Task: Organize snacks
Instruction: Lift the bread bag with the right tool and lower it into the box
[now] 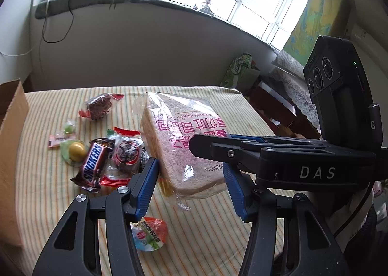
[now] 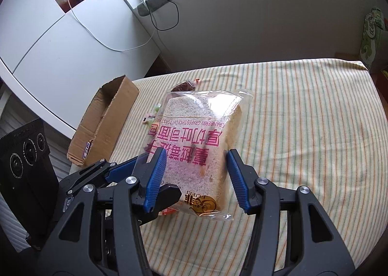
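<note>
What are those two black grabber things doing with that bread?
A person holds a clamp tool in each hand. The left gripper and the right gripper both clamp the clear plastic bag of sliced bread, lifted off the striped tablecloth. Small wrapped snacks, like a brown Snickers bar, lie beside it. An open cardboard box waits at the table's edge.

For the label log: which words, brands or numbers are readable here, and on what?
"SNICKERS": Snickers bar.
"CRANBERRY GRAPES THICK CUT TOAST": bread bag, upside down; its pink Chinese characters left untranscribed.
"DAS": right gripper body.
Jelly cup lid: too small.
</note>
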